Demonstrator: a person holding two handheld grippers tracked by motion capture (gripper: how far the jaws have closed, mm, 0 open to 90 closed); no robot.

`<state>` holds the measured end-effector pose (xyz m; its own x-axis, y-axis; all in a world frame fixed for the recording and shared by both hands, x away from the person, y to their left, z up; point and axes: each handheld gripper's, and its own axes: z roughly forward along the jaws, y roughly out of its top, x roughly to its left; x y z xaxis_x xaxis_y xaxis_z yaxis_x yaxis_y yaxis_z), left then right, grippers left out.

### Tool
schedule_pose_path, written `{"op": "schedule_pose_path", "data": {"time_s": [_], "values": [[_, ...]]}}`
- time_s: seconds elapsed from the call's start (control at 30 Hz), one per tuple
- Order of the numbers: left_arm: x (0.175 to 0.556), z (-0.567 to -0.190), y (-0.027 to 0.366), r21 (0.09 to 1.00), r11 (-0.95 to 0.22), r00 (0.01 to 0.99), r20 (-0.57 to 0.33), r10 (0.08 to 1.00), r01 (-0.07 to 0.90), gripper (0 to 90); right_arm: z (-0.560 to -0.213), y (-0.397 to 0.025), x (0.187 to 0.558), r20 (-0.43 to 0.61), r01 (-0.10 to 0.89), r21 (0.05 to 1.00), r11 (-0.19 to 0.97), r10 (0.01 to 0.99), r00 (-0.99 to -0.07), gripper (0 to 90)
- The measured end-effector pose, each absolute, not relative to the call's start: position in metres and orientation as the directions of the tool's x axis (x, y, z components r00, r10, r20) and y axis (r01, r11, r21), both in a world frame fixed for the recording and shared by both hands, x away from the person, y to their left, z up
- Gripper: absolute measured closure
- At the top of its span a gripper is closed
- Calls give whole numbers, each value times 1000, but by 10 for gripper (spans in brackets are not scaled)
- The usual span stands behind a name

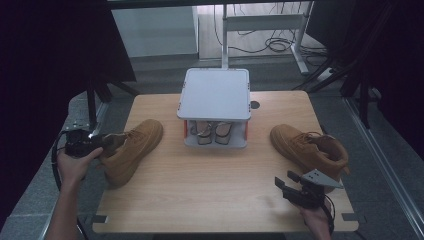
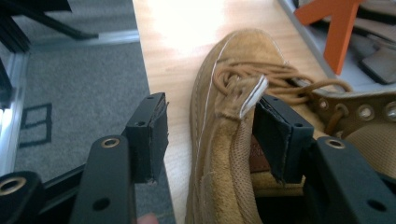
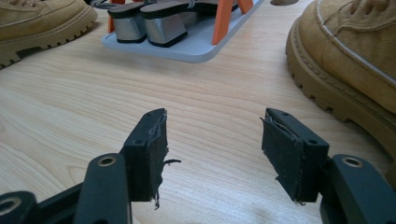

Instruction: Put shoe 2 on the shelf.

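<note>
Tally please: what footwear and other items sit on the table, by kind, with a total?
Tan boots: 2, the left boot and the right boot
Grey block-heeled shoes: 2, the pair on the rack's lower shelf
Grey two-tier shoe rack: 1
Total: 5

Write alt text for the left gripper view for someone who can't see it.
The left gripper stands open astride the collar edge of a tan suede lace-up boot, one jaw outside it and one inside the opening. The boot lies on a light wooden table beside grey carpet.
</note>
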<state>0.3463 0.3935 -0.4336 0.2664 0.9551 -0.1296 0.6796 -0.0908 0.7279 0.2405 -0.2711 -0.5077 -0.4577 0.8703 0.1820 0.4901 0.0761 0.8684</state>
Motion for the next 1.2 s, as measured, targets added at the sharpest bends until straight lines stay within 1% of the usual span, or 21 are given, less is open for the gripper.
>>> {"op": "schedule_pose_path", "data": {"time_s": [0.13,0.2,0.47,0.5,0.6,0.73,0.83,0.97,1.07,1.17,1.2], "values": [[351,-431,390,686,-147,287,-93,953,713,481,-507,-273,240,185,490,869,70,871,-454,409],[355,-430,387,666,-172,302,-84,950,726,510,-508,-272,240,183,490,869,71,873,-452,409],[361,-430,385,616,-181,319,-122,940,767,666,-507,-268,242,178,489,868,81,870,-461,410],[361,-430,385,607,-182,315,-121,941,774,672,-505,-268,242,176,485,870,83,867,-465,410],[364,-429,385,587,-174,295,-115,949,790,696,-494,-267,240,163,462,882,91,861,-481,411],[365,-429,386,581,-163,277,-112,954,798,732,-464,-275,237,131,396,914,85,864,-487,419],[364,-430,385,582,-157,271,-113,956,798,744,-435,-291,240,94,345,935,79,885,-457,421],[363,-430,384,588,-150,269,-120,956,795,748,-405,-318,255,68,317,946,67,915,-397,447],[362,-429,382,591,-153,270,-115,956,792,748,-391,-344,277,74,356,933,55,937,-340,448],[362,-430,381,595,-150,270,-117,956,789,749,-390,-370,299,70,411,909,62,952,-297,448],[362,-430,382,596,-149,271,-120,955,789,749,-391,-377,304,58,416,907,66,959,-278,452]]}}
